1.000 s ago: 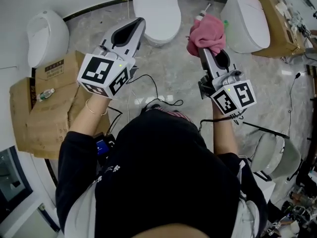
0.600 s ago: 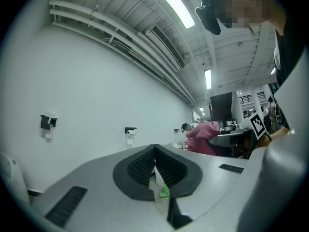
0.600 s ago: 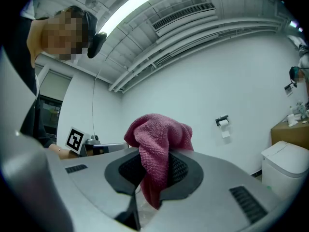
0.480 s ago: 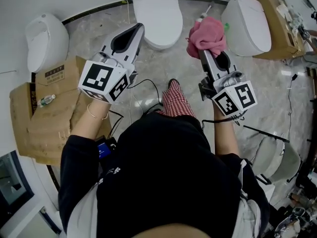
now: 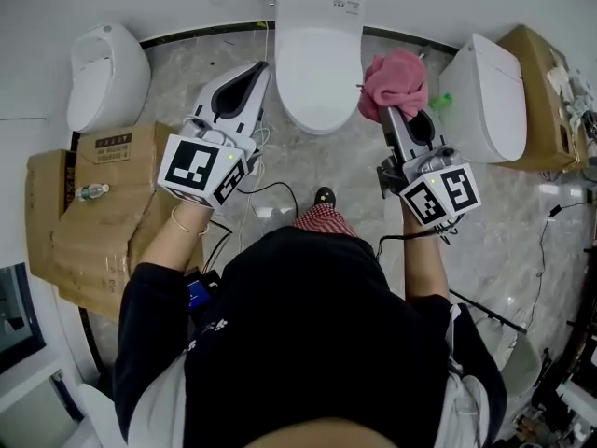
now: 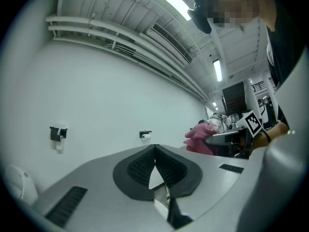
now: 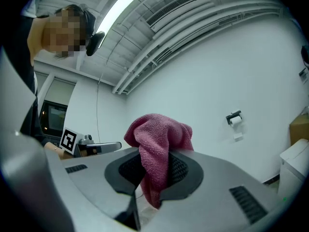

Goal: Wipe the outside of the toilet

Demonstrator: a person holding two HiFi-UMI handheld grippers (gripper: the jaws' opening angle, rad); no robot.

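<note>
Grey marble floor (image 5: pixel 350 171) fills the head view. The white toilet (image 5: pixel 320 59) sits at the top middle, lid down. Just right of it, the right gripper (image 5: pixel 393 110) pinches a pink cloth (image 5: pixel 395 80). The left gripper (image 5: pixel 257 67), by the toilet's left side, is closed with nothing in it. Flat cardboard (image 5: pixel 89 222) lies at the left edge.
</note>
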